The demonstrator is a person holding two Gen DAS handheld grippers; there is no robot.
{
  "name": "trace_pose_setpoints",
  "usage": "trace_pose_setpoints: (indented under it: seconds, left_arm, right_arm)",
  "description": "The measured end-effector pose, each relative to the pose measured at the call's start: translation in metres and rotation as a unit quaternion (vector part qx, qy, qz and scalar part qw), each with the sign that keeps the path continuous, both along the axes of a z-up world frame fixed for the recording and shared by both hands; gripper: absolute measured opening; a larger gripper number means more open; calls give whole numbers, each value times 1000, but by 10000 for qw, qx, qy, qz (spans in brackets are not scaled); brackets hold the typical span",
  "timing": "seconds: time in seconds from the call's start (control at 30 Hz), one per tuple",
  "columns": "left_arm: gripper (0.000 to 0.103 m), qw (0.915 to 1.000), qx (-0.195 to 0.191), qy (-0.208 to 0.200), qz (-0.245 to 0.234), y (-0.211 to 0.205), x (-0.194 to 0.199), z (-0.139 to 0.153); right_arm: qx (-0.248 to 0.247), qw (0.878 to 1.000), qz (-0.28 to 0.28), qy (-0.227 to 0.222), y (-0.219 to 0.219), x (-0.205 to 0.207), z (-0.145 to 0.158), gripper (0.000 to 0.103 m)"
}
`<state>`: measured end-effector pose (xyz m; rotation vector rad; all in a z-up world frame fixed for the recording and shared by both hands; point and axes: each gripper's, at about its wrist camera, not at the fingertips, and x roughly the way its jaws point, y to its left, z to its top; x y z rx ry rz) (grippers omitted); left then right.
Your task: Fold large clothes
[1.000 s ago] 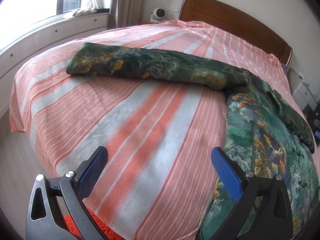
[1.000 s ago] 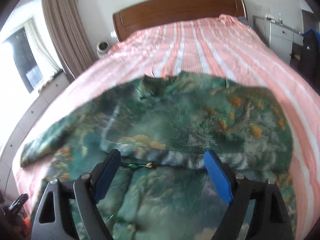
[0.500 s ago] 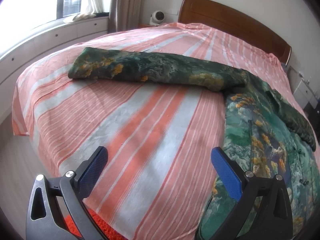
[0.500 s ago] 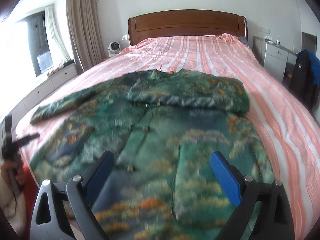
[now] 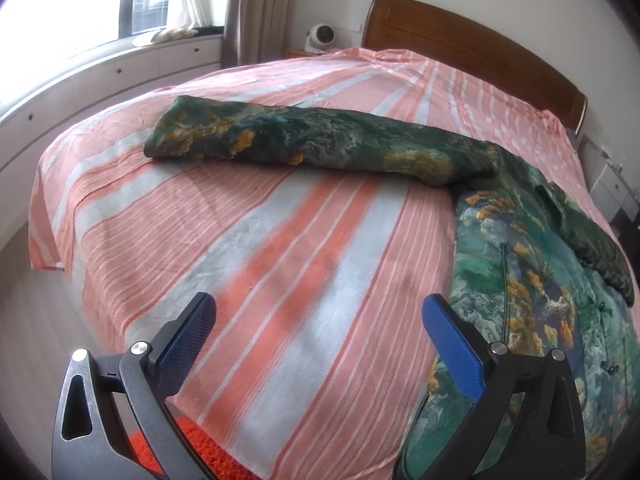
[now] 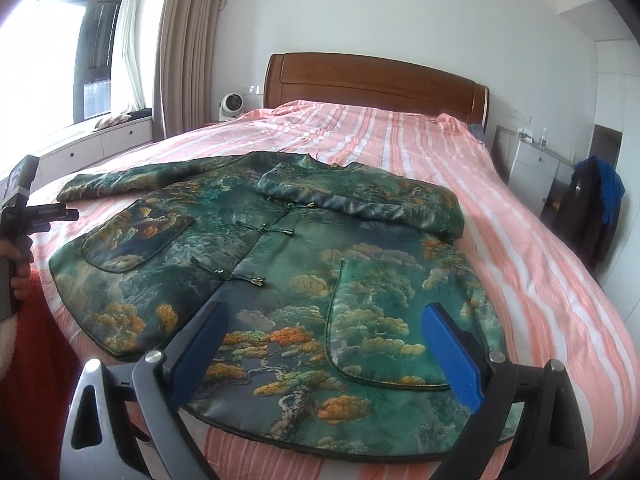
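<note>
Lying flat on the bed (image 6: 540, 280), the jacket (image 6: 280, 280) has one sleeve (image 5: 320, 144) stretched out, the other folded across its chest. Left gripper (image 5: 316, 336) and right gripper (image 6: 324, 340) both gape wide, holding nothing. Bare sheet lies beyond the hem's left edge.

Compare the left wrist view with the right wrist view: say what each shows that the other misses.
Only the left wrist view shows the left gripper, open over bare bedsheet. Only the right wrist view shows the right gripper, open, the jacket's front pockets, the folded-in sleeve and a chair. Both show the green jacket, its outstretched sleeve, the headboard and the fan.
</note>
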<state>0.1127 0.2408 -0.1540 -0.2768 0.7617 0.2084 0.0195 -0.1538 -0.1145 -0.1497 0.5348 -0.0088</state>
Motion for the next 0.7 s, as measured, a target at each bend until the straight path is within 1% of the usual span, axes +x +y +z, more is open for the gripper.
trace_pose_setpoints:
  seconds: [0.23,0.47,0.6,0.7]
  left_arm:
    - [103,10000,-13,10,15,2,2,0]
    - [103,10000,31,36,-45,0,2,0]
    - [103,10000,-47,52,-39,2,2,2]
    - [103,9999,-84,90,-99,4,3,9]
  right_arm:
    - [-78,9998,165,-24,11,-4,-4,96]
    - [-27,9999,108,-11,8,-4,-4,96]
    - [-9,10000,68,0,5,-4,-5,96]
    - [-20,10000,57,-58,3,-7,-3,96]
